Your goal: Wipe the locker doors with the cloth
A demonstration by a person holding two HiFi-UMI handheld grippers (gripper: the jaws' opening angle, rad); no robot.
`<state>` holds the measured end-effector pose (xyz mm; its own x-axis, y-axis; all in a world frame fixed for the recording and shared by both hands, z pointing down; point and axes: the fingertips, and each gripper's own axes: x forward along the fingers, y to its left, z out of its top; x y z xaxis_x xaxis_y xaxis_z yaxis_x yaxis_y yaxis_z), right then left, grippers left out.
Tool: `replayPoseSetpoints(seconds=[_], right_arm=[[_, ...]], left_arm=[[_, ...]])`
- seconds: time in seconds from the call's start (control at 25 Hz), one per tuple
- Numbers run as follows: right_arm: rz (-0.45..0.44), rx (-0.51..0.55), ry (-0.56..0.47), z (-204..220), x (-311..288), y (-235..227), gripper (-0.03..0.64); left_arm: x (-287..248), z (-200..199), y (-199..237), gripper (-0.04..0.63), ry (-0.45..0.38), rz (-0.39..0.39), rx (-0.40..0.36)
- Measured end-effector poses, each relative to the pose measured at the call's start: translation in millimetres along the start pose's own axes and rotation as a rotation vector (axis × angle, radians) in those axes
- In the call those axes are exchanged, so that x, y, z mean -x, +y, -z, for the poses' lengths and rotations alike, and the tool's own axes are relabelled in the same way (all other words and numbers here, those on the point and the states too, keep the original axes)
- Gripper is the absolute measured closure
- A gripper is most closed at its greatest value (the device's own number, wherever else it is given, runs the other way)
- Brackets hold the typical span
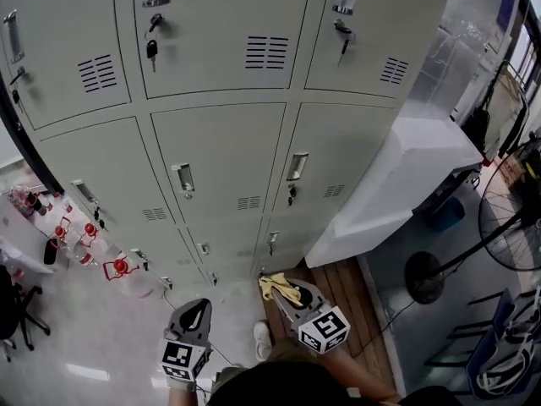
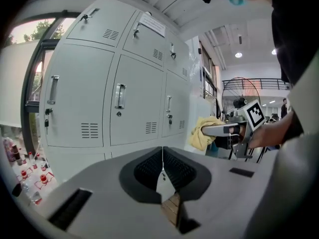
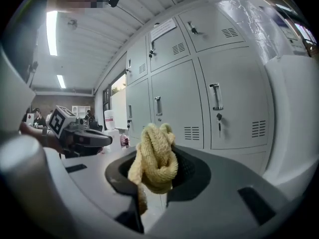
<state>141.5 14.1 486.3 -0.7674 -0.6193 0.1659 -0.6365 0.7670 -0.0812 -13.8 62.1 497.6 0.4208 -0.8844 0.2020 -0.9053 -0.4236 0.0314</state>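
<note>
Bank of grey locker doors across 9 to 1 o'clock in the head view, shut, with handles and vent slots.
White wrapped block at 3 o'clock, against the lockers' right end.
Standing fan at 4 o'clock, well apart from the lockers.
Left hand-held gripper at 7 o'clock in the head view, low and short of the doors; jaws pressed together, nothing between them.
Right hand-held gripper at 6 o'clock, just right of the left one; jaws clamped on a bunched yellow cloth.
Cloth in the air near the lowest doors; contact with them cannot be told.
Key hanging from a top-row lock at 11 o'clock.
</note>
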Motion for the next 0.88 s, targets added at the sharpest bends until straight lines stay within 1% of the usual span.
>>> replayPoseSetpoints(seconds=[0.16, 0.24, 0.32, 0.48, 0.56, 0.68, 0.8, 0.88], right_arm=[[-0.034, 0.035, -0.042, -24.2, -32.3, -44.6, 0.522], [-0.057, 0.04, -0.065, -38.3, -46.6, -64.3, 0.522], [-0.077, 0.06, -0.094, -55.7, -60.2, -82.6, 0.522], [-0.096, 0.097, -0.179, -98.9, -85.0, -109.4, 0.522], [-0.094, 0.123, -0.234, -125.2, -94.6, -116.6, 0.522], [-0.073, 0.178, -0.309, -164.0, -107.2, -123.2, 0.522], [-0.041, 0.221, -0.374, -199.5, -115.5, -125.6, 0.522], [-0.013, 0.247, -0.424, -222.6, -117.5, -126.3, 0.522]], left_arm=[[-51.3, -31.5, 13.3, 0.584, -0.013, -0.023, -0.045], [-71.1, -47.1, 17.2, 0.584, -0.026, -0.036, -0.049], [-88.6, -61.3, 20.6, 0.584, -0.035, -0.051, -0.058], [-111.6, -89.0, 32.5, 0.584, -0.051, -0.094, -0.105], [-117.2, -103.6, 40.5, 0.584, -0.066, -0.11, -0.124], [-123.0, -121.0, 53.7, 0.584, -0.083, -0.124, -0.117], [-128.2, -126.6, 69.5, 0.584, -0.102, -0.116, -0.132], [-132.2, -131.7, 76.9, 0.584, -0.096, -0.102, -0.122]])
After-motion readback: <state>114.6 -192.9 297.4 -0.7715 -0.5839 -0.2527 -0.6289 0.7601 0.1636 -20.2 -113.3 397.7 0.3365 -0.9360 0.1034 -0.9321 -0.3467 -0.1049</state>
